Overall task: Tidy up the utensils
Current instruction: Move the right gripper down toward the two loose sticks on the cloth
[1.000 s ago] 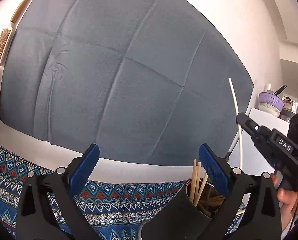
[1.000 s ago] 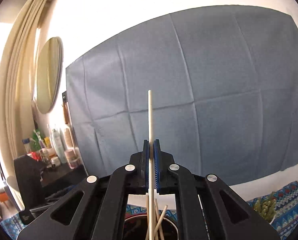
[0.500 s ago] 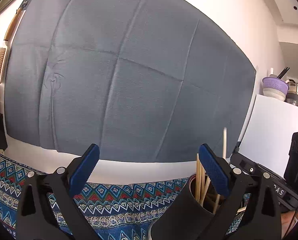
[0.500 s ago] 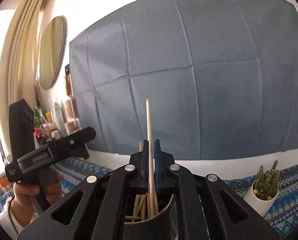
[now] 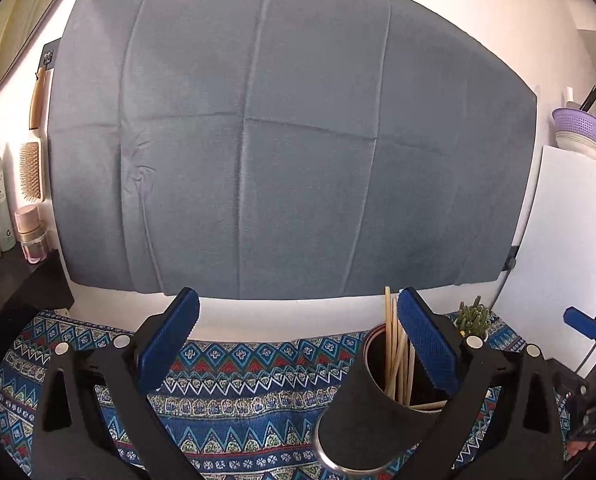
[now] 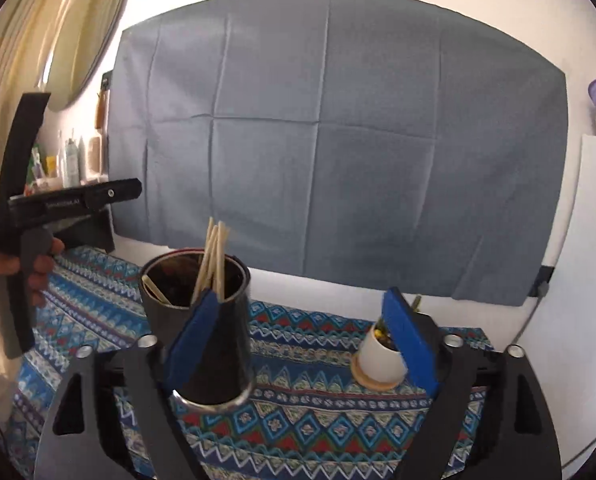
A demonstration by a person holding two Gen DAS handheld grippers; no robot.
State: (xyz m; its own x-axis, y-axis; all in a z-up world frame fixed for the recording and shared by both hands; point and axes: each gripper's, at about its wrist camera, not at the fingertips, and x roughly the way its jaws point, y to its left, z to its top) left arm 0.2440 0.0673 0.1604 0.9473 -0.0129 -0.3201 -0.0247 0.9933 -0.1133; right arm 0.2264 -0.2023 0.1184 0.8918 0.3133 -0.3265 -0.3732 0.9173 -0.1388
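The right gripper (image 6: 298, 340) has just sprung wide with nothing between its jaws; the dark cup (image 6: 201, 320) of chopsticks (image 6: 213, 256) stands just ahead by its left finger. The left gripper (image 5: 298, 344) is spread too, gripping nothing, the cup seemingly behind its right finger.

A large grey-blue creased fabric sheet (image 5: 289, 152) hangs on a white wall. Below it lies a blue patterned tablecloth with zigzag bands (image 6: 330, 420). On the cloth stands a small green cactus in a white pot on a round wooden coaster (image 6: 380, 356). At far left, a wooden-handled hairbrush (image 5: 33, 168) hangs beside the sheet, above bottles and jars on a dark shelf (image 5: 1, 216). A round mirror (image 6: 85, 32) hangs higher up. At right, a lilac plastic colander (image 5: 578, 122) tops a white cabinet
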